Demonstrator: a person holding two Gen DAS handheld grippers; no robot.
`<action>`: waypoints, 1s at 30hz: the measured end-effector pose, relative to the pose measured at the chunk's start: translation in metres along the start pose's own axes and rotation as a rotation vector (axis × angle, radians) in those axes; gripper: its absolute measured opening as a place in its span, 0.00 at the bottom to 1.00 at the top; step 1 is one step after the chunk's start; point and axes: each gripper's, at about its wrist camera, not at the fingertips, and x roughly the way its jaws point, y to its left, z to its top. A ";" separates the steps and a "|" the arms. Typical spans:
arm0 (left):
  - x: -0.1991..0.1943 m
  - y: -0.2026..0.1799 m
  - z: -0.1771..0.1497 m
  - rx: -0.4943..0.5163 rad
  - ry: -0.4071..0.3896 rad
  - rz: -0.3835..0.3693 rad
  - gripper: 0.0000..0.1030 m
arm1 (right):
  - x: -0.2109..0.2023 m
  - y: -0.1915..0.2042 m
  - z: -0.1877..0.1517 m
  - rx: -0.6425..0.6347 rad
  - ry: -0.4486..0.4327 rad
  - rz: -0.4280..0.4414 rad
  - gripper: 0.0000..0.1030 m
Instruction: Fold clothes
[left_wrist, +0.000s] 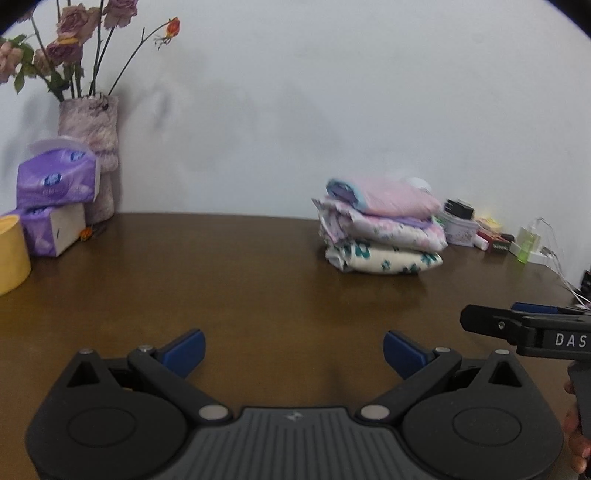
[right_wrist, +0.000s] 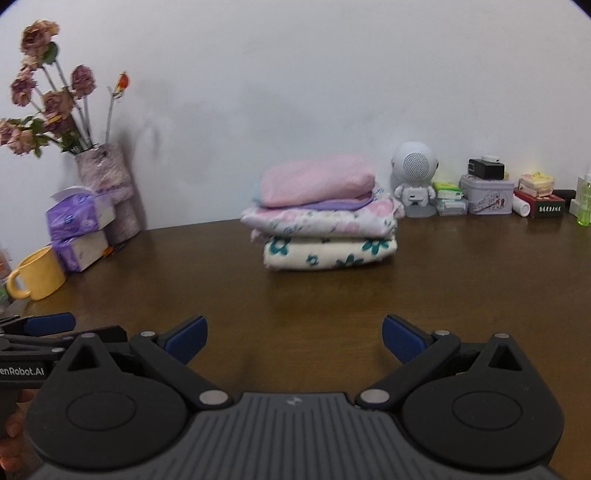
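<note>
A stack of folded clothes (right_wrist: 325, 218) sits on the brown table (right_wrist: 258, 295) near the wall, with a pink piece on top, floral pieces below. It also shows in the left wrist view (left_wrist: 380, 229) at right of centre. My left gripper (left_wrist: 293, 352) is open and empty, low over the table, well short of the stack. My right gripper (right_wrist: 293, 338) is open and empty, facing the stack from a distance. The right gripper shows from the side at the right edge of the left wrist view (left_wrist: 524, 326). The left gripper shows at the left edge of the right wrist view (right_wrist: 48, 328).
A vase of dried roses (right_wrist: 107, 184), purple tissue packs (right_wrist: 79, 225) and a yellow mug (right_wrist: 37, 275) stand at the left. A white astronaut speaker (right_wrist: 415, 181), tins, boxes and a green bottle (right_wrist: 583, 201) line the wall at right.
</note>
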 end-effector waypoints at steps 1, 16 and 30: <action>-0.007 0.001 -0.003 -0.006 0.006 -0.005 1.00 | -0.005 0.002 -0.003 -0.001 0.006 0.002 1.00; -0.112 0.010 -0.072 -0.036 0.100 -0.021 1.00 | -0.085 0.038 -0.073 -0.017 0.127 0.054 1.00; -0.170 -0.003 -0.128 0.025 0.103 -0.032 1.00 | -0.138 0.071 -0.121 -0.006 0.153 0.022 1.00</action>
